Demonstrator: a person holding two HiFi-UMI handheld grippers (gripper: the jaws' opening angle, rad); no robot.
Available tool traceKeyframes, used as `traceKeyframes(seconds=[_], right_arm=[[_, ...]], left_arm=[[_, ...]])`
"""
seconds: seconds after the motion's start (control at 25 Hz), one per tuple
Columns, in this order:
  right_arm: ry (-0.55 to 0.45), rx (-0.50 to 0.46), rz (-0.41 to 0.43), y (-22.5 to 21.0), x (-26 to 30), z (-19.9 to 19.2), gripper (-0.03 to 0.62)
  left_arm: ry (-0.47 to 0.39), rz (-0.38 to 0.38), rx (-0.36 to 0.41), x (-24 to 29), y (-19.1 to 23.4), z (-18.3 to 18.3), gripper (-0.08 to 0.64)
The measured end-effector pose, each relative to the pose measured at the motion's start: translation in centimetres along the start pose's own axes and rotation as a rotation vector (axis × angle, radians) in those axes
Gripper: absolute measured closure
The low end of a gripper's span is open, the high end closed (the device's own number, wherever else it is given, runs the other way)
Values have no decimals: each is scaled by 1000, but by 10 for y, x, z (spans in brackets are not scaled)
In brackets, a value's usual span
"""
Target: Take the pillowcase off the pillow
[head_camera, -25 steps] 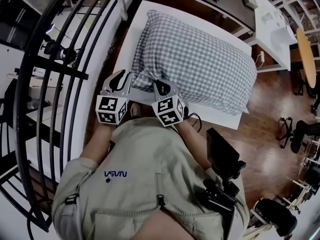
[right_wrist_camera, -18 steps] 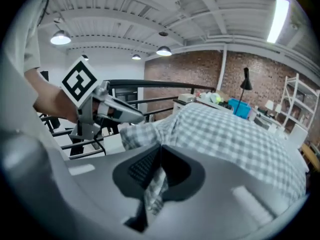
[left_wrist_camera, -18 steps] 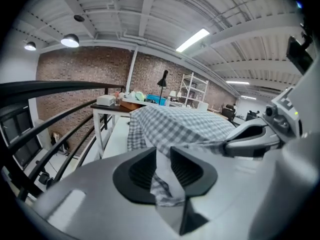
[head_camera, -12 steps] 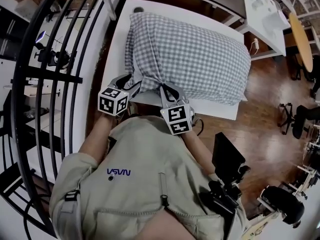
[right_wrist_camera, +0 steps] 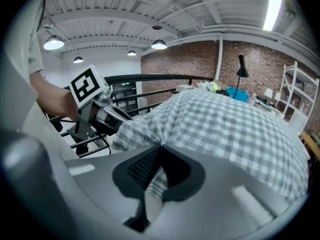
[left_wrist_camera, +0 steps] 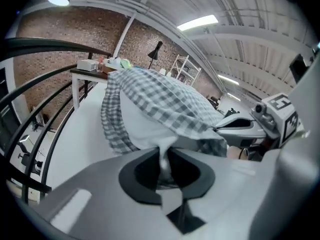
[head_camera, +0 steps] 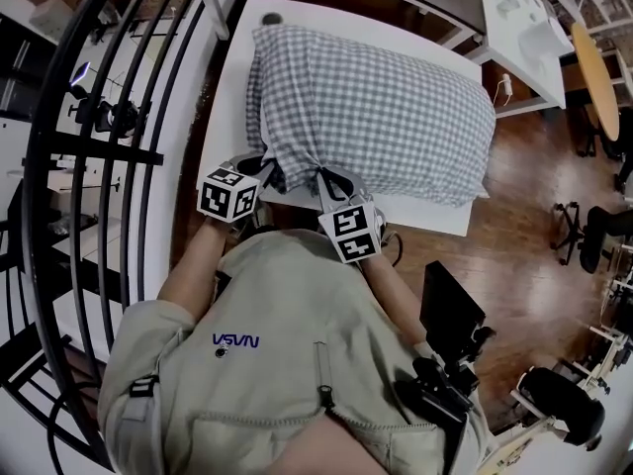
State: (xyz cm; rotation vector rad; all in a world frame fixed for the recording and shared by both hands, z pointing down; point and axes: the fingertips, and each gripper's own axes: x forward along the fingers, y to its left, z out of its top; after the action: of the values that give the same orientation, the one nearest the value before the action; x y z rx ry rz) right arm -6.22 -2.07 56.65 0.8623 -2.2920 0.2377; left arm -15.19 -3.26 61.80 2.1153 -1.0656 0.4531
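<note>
Head view: the checked pillowcase point(head_camera: 386, 97) lies full and puffy on the white counter point(head_camera: 232, 87), at 12 o'clock from the person. Both tools are at its near end. The left tool point(head_camera: 265, 171) is at 9 o'clock of the right tool point(head_camera: 323, 178), and the two are near each other. The bunched cloth hides the opening of the case here.

Left gripper view: the jaws have just been closing and now pinch a white fold of the pillow point(left_wrist_camera: 142, 131) itself, where the case is pulled back. The pillow seems light and soft, so it probably gives way and needs a firm pinch at this corner.

Right gripper view: the jaws are pressed together on the checked hem, at 12 o'clock. The cloth is thin and limp and will stretch and wrinkle, so the hem is the good place to pull. The far end of the case is out of sight, and I cannot tell if it has a zip or a flap.
</note>
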Motion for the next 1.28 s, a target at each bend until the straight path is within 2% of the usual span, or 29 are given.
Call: traceKeyframes(seconds=[0.16, 0.4, 0.52, 0.64, 0.76, 0.88, 0.96, 1.16, 1.28], right_arm=[[10, -23, -89, -23, -9, -4, 581], [15, -134, -376, -99, -55, 7, 581], [66, -176, -446, -124, -66, -1, 581], [148, -134, -401, -123, -47, -35, 581], [216, -55, -322, -108, -19, -72, 581], [236, -29, -299, -104, -5, -86, 581], [227, -16, -289, -109, -4, -84, 581], [168, 45, -241, -114, -6, -75, 578], [129, 75, -195, -110, -6, -71, 577]], left_arm=[[-126, -41, -83, -26, 0, 27, 529], [-362, -73, -184, -82, 11, 88, 532], [-404, -73, -195, -92, 17, 96, 534], [-334, -33, -223, -73, 31, 62, 535], [-239, 20, -323, -46, 53, 4, 534], [-226, 23, -393, -33, 56, -24, 521], [-248, -9, -360, -34, 43, -18, 491], [-269, -54, -199, -53, 13, 12, 399], [-334, -91, -139, -67, -7, 41, 382]])
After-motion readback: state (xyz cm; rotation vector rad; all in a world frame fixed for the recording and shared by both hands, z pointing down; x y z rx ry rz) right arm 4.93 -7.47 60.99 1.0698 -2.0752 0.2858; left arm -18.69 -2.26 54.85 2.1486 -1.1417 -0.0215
